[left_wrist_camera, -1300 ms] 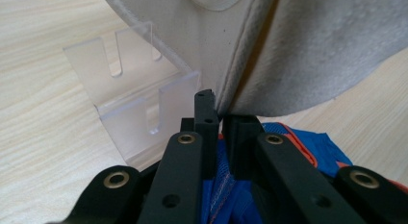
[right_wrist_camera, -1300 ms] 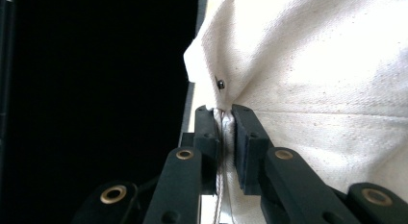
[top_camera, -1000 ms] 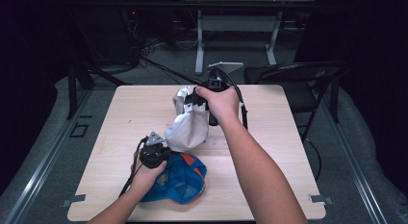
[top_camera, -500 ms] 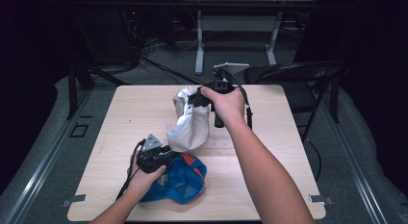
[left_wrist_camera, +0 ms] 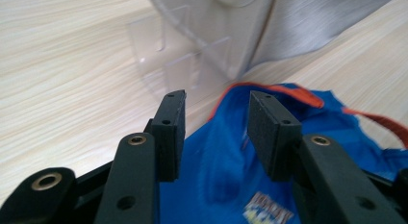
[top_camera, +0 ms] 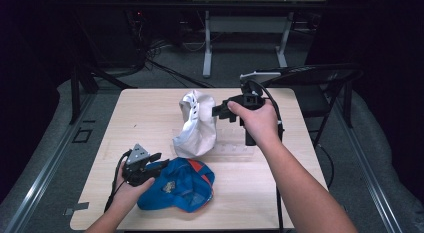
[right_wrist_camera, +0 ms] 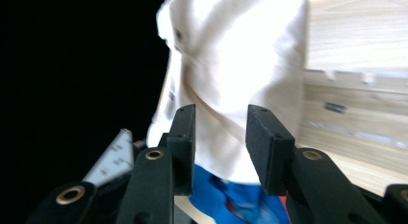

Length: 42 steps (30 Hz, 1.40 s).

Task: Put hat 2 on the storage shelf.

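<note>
Now both tongs, just opening, hold nothing: left tongs [top_camera: 159, 159] beside blue cap [top_camera: 182, 185], right tongs [top_camera: 218, 110] beside white cap [top_camera: 196, 125].

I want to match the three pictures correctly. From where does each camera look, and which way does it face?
High view: above the person's side, facing forward and down on the table; both forearms, left hand-held gripper, right hand-held gripper.
Left gripper view: rides the left hand-held gripper, over the blue cap.
Right gripper view: faces the white cap.
All share both caps.
</note>
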{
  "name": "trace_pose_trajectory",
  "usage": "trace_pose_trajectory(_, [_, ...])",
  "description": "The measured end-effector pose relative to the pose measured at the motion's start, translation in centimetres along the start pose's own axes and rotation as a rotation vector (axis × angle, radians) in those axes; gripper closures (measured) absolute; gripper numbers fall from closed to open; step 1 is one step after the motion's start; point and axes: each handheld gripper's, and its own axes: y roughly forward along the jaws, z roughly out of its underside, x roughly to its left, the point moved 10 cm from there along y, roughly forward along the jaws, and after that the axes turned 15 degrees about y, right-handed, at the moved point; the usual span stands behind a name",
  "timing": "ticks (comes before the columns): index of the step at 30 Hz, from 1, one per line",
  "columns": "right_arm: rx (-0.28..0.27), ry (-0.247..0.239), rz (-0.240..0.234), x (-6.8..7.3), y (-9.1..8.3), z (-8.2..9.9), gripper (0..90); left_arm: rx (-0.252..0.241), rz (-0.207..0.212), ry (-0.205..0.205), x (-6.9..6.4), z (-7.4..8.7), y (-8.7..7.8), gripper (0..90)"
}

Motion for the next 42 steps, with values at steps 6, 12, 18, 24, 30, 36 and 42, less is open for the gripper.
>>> trace_pose_trajectory(6, [-0.001, -0.048, 0.046, -2.1, -0.2, 1.9, 64.0, 0.006, -0.019, -0.009, 0.8, 1.2, -0.4, 58.3])
trace_pose_trajectory(12, [0.027, -0.078, 0.086, -4.9, 0.9, 4.1, 63.2, 0.019, -0.021, 0.002, 1.1, 2.2, -0.5, 58.3])
trace_pose_trajectory(18, [0.042, -0.056, 0.089, -8.1, 2.4, 5.7, 62.8, 0.011, -0.019, -0.023, 1.4, 2.7, -0.4, 57.7])
trace_pose_trajectory(24, [0.06, -0.065, 0.106, -10.5, 3.8, 7.1, 62.0, 0.023, -0.009, -0.028, 1.3, 3.0, 0.1, 57.2])
trace_pose_trajectory(30, [0.083, -0.088, 0.1, -12.0, 5.4, 9.0, 59.1, 0.022, -0.009, -0.032, 1.3, 3.1, 0.2, 57.2])
trace_pose_trajectory(36, [0.127, -0.079, 0.083, -13.6, 7.7, 11.1, 58.0, 0.024, -0.011, -0.032, 1.3, 3.2, 0.2, 56.8])
trace_pose_trajectory(42, [0.161, -0.088, 0.073, -14.2, 9.6, 12.4, 57.0, 0.028, -0.015, -0.024, 1.2, 3.3, 0.4, 56.2])
